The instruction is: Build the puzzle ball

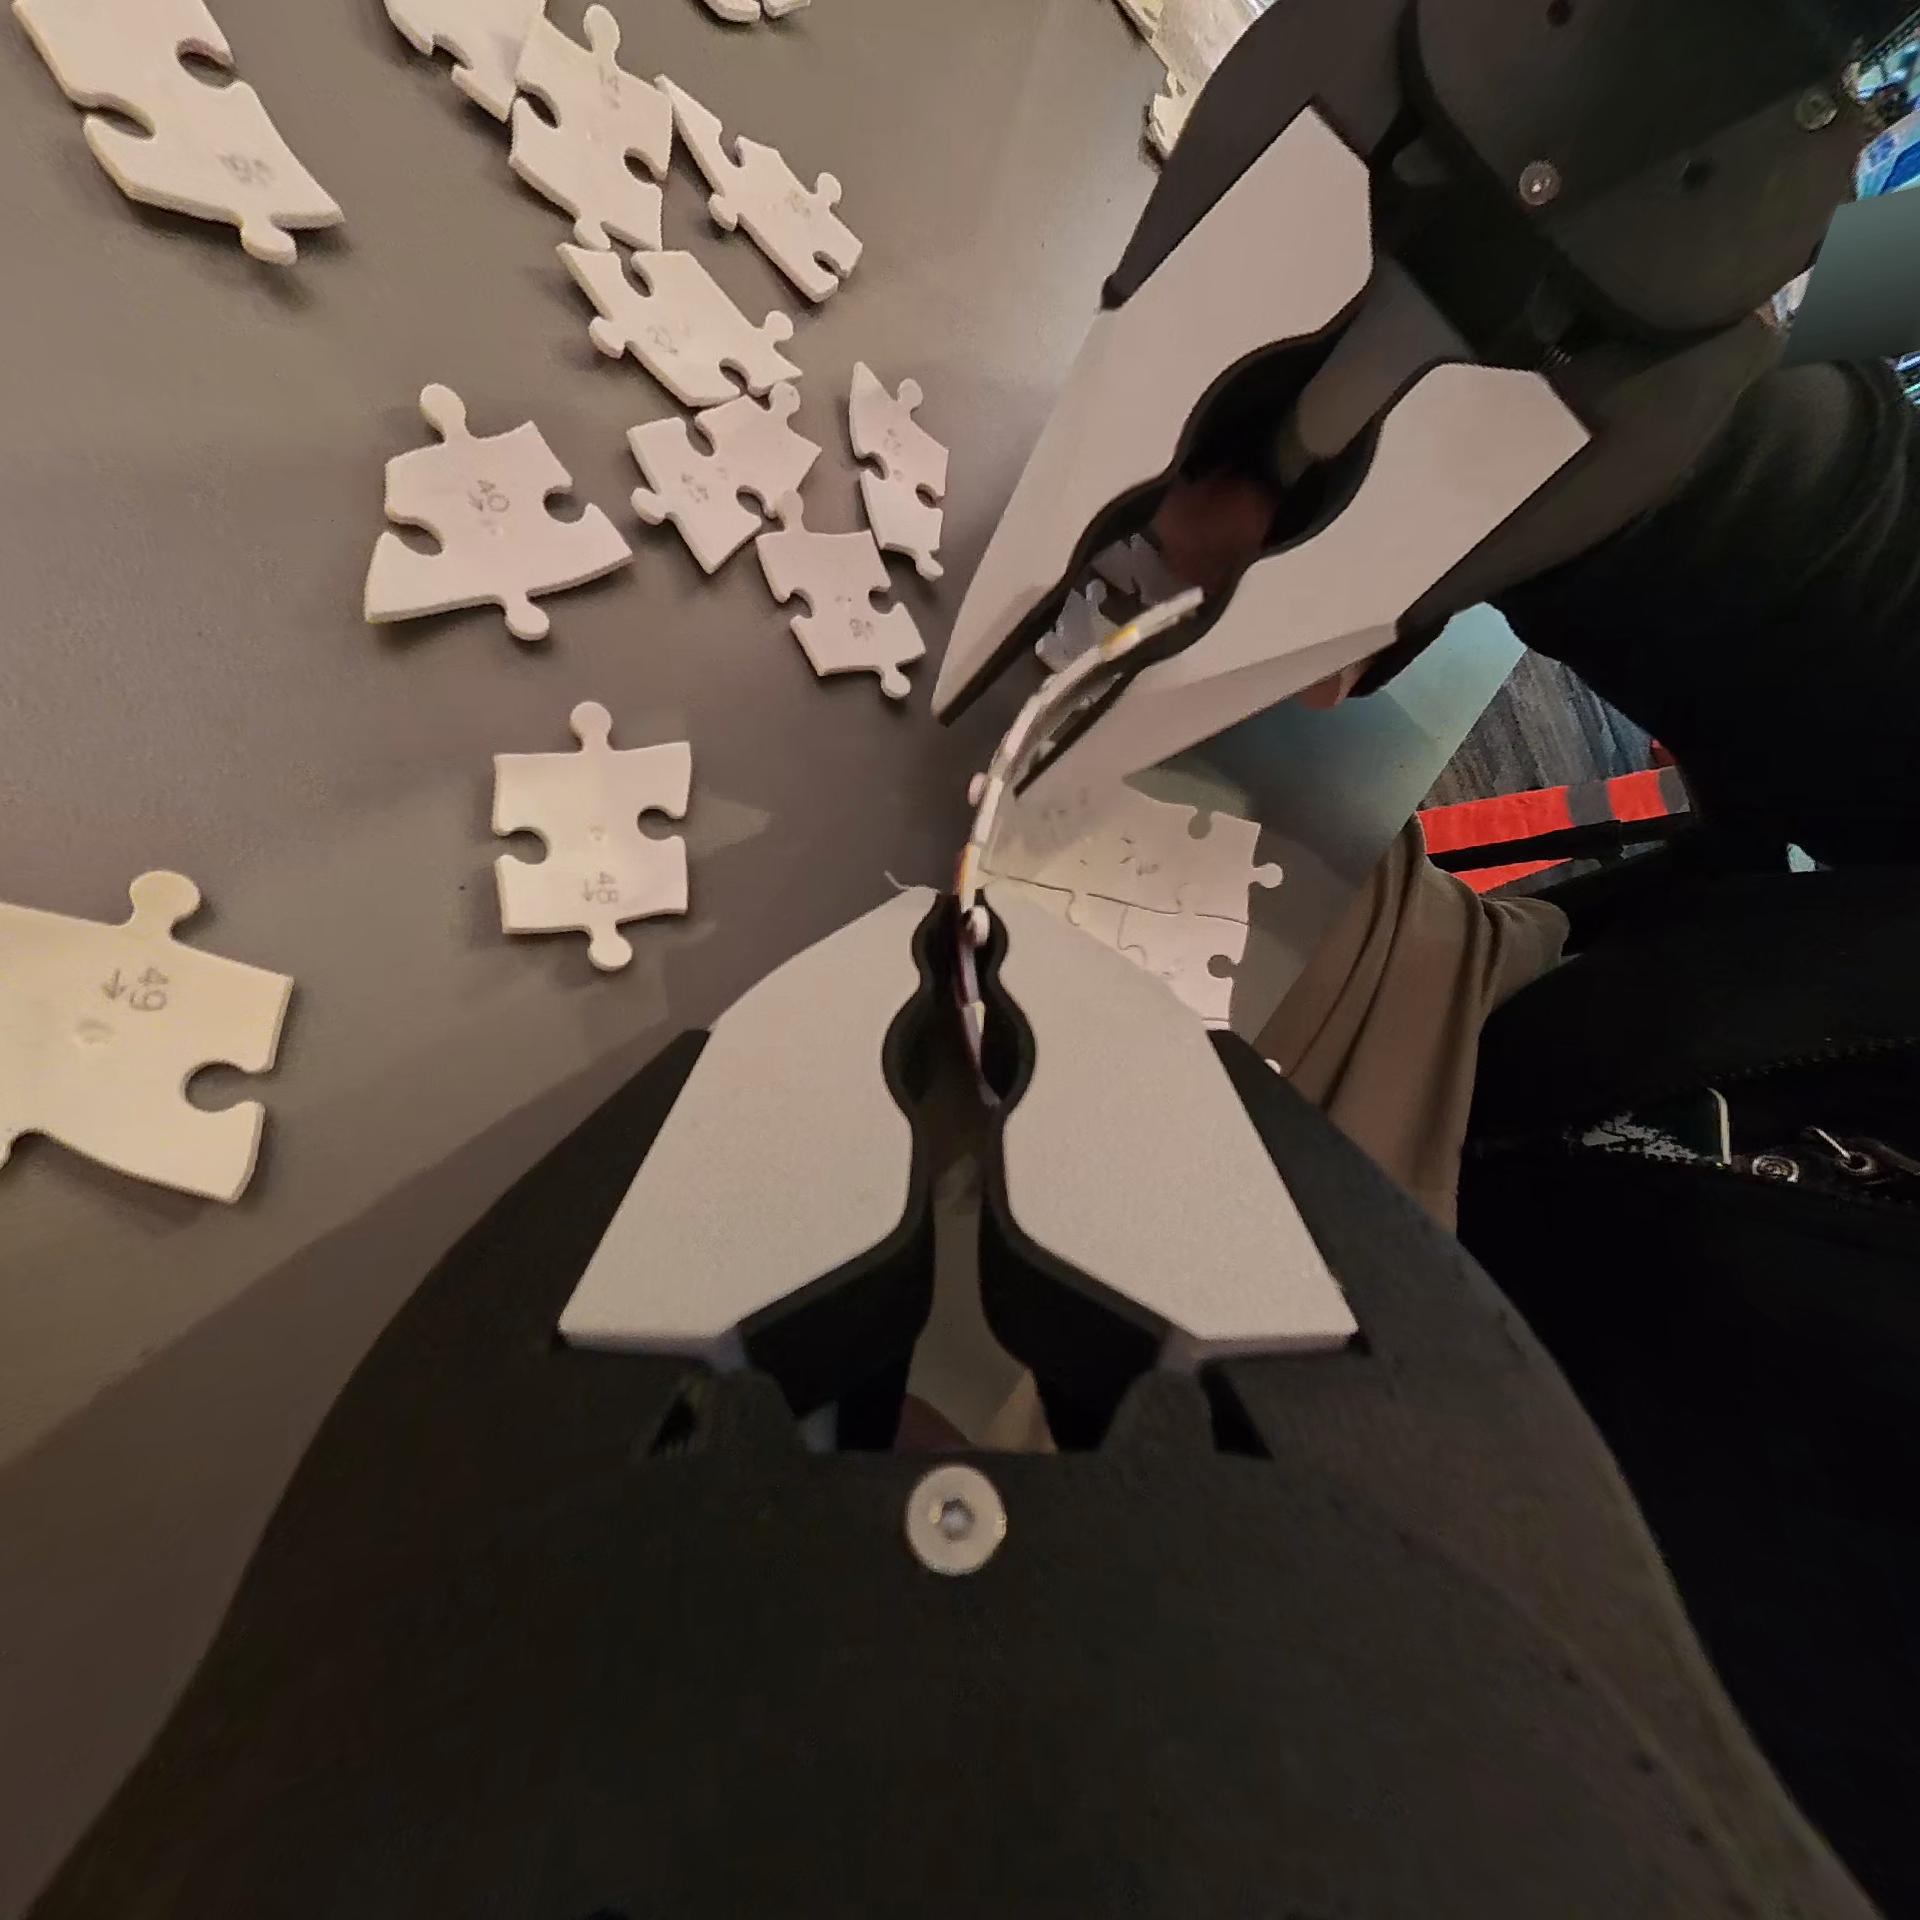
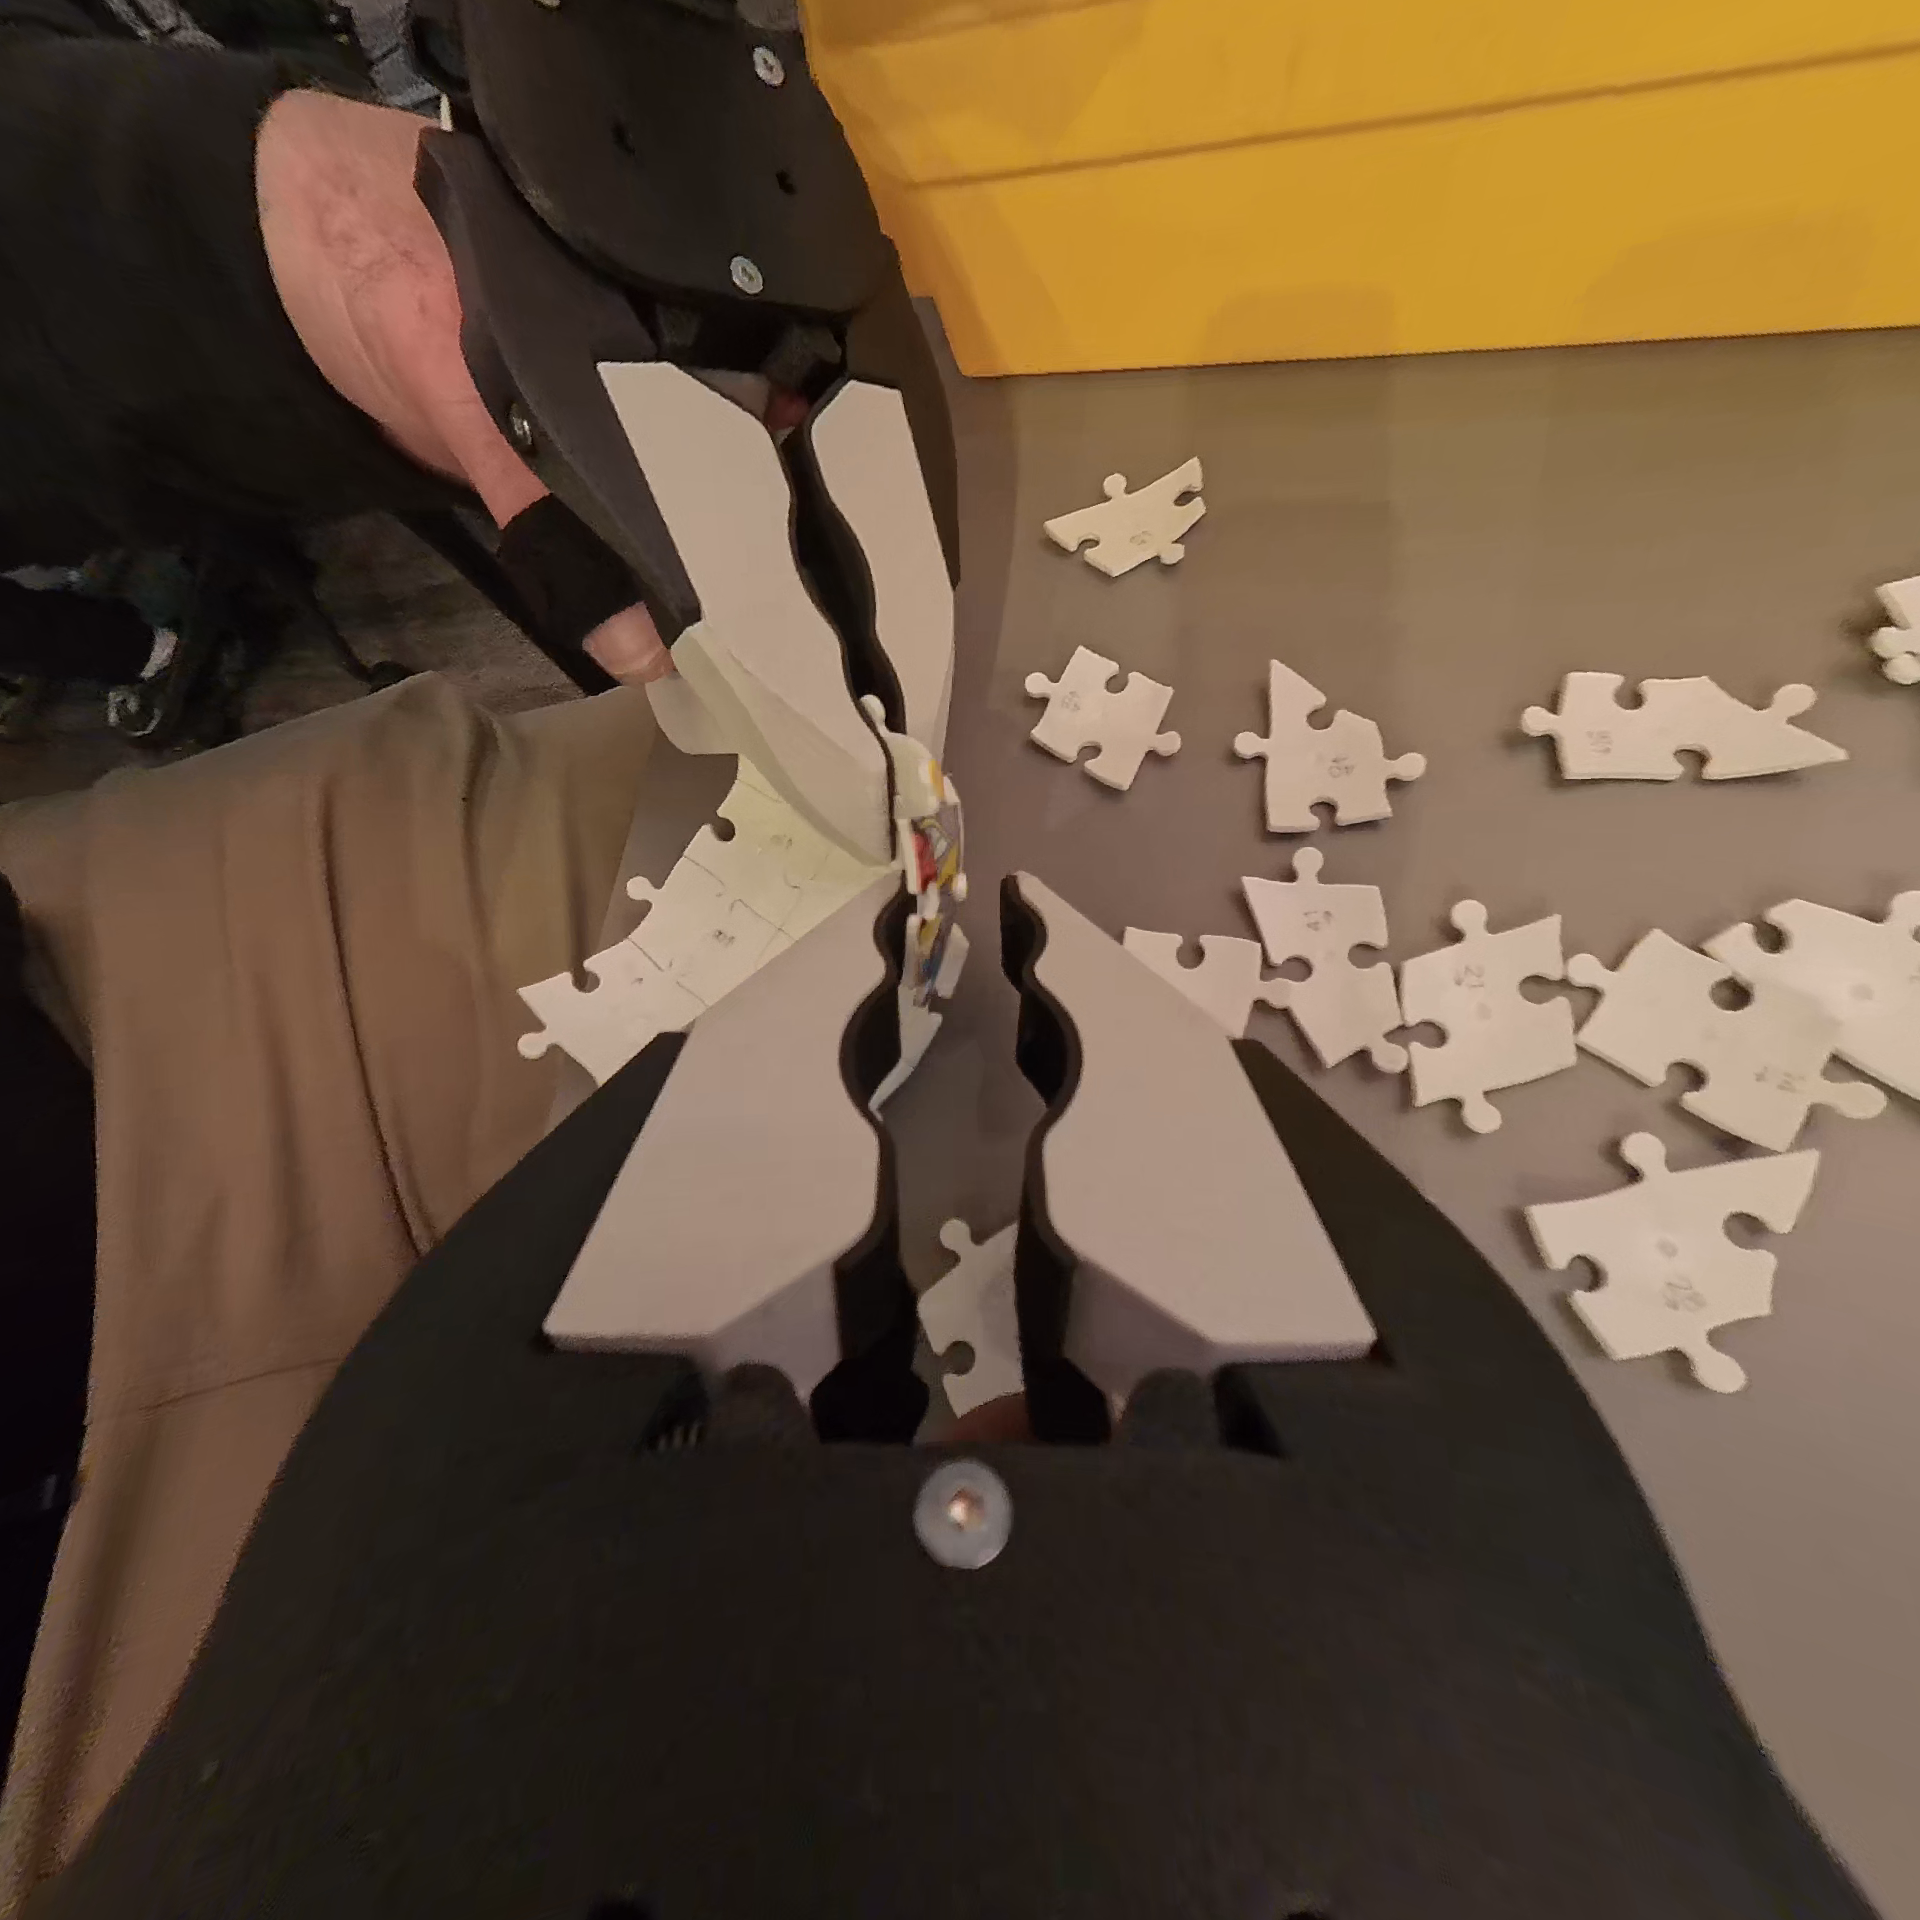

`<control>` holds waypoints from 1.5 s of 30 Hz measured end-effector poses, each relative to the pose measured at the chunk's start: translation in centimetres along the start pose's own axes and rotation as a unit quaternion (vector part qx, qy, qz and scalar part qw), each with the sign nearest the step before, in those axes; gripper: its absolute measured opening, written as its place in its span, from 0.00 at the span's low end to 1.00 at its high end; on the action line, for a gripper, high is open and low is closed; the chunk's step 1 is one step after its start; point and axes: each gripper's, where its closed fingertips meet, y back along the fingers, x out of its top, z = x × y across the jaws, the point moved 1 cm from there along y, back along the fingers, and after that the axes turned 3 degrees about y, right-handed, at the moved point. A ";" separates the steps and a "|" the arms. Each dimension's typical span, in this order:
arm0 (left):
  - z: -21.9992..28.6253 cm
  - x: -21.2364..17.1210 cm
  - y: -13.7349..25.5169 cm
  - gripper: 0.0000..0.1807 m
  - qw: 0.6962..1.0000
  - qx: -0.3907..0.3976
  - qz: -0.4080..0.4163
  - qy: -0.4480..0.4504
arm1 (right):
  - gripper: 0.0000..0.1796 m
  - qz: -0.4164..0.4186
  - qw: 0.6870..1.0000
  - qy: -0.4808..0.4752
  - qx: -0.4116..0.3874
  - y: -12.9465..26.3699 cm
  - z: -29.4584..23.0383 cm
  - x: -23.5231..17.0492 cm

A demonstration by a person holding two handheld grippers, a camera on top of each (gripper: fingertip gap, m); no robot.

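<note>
Gripping one joined puzzle section [image 1: 1164,883], left gripper [image 1: 961,914], right gripper [image 2: 951,894] parted.

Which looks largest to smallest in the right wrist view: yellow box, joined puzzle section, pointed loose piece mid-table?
1. yellow box, even though the frame cuts it off
2. joined puzzle section, partly hidden
3. pointed loose piece
The differences are plain, though the three sit at different distances from the camera.

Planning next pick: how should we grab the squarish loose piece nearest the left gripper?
Probably from above: the squarish piece lies flat on the table, clear of neighbours. Close across its waist, between the two side sockets, leaving both knobs free.
</note>
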 end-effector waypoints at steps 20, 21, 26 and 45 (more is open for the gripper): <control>0.2 0.1 0.1 0.03 1.000 0.000 0.000 -0.023 | 0.01 -0.011 0.995 -0.057 0.085 -0.4 -0.8 -0.1; 0.3 0.1 0.1 0.04 1.000 -0.002 0.000 -0.025 | 0.01 -0.010 0.995 -0.058 0.085 -0.4 -0.8 -0.1; 0.3 0.4 0.1 0.02 1.000 0.004 0.007 -0.030 | 0.01 -0.008 0.995 -0.058 0.087 -0.4 -0.8 -0.1; 0.4 0.8 0.2 0.04 0.999 0.012 0.019 -0.046 | 0.02 -0.005 0.993 -0.070 0.091 -0.3 -0.8 -0.2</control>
